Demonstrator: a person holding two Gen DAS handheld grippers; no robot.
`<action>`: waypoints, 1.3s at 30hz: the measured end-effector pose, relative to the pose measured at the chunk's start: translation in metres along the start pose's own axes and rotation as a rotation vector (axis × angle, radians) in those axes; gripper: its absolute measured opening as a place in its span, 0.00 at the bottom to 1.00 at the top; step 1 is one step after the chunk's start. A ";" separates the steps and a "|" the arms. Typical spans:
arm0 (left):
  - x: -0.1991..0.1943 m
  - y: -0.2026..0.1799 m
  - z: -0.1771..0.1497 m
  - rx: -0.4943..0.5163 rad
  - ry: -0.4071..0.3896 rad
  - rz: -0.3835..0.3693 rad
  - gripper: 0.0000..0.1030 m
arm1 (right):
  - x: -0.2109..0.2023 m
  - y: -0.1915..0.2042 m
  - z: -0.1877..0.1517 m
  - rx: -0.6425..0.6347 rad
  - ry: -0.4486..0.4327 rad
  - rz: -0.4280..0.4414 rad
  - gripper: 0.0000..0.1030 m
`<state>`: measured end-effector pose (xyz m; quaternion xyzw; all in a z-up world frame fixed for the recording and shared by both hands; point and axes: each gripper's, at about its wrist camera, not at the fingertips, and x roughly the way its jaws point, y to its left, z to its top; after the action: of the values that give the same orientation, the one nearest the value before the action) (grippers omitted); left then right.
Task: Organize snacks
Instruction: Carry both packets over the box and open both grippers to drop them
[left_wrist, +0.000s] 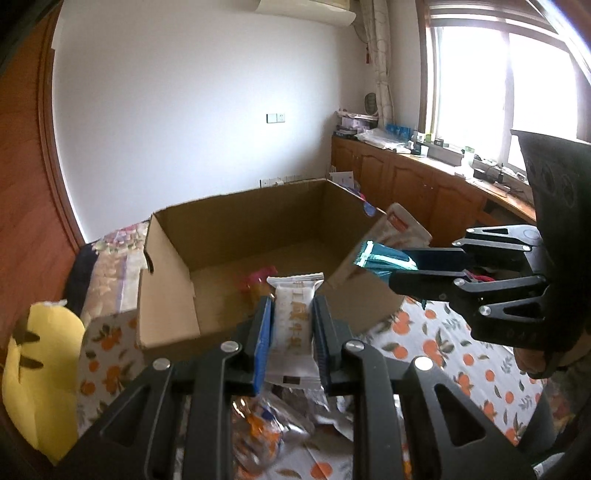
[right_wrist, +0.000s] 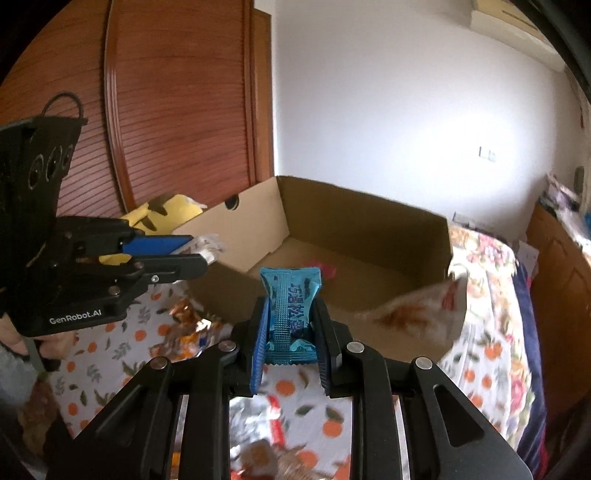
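Note:
An open cardboard box (left_wrist: 166, 295) (right_wrist: 369, 221) stands on the bed ahead of both grippers. My left gripper (left_wrist: 293, 317) is shut on a white snack packet (left_wrist: 293, 325), held just before the box's near wall; it also shows in the right wrist view (right_wrist: 195, 254). My right gripper (right_wrist: 290, 325) is shut on a blue snack packet (right_wrist: 290, 310), held near the box's right corner; it shows in the left wrist view (left_wrist: 402, 264) with the packet (left_wrist: 380, 258). A pink snack (left_wrist: 258, 280) (right_wrist: 327, 269) lies inside the box.
A white-and-red bag (left_wrist: 399, 229) (right_wrist: 417, 314) leans at the box's right edge. Loose snack packets (left_wrist: 266, 428) (right_wrist: 184, 332) lie on the orange-print sheet (left_wrist: 461, 362). A yellow plush (left_wrist: 40, 369) sits left. Wooden cabinets (left_wrist: 406, 177) run along the window.

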<state>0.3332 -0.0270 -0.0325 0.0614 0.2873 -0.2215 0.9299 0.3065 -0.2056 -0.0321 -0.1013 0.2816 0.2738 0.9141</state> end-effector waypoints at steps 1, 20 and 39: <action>0.002 0.002 0.002 0.002 0.002 0.000 0.19 | 0.003 -0.001 0.004 -0.005 -0.001 0.001 0.21; 0.055 0.048 0.023 -0.034 0.025 0.005 0.19 | 0.054 -0.017 0.030 -0.050 0.008 0.004 0.21; 0.093 0.058 0.011 -0.094 0.089 -0.048 0.21 | 0.095 -0.028 0.028 -0.028 0.095 0.000 0.21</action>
<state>0.4330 -0.0130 -0.0760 0.0208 0.3401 -0.2269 0.9124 0.4008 -0.1775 -0.0623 -0.1269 0.3209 0.2726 0.8981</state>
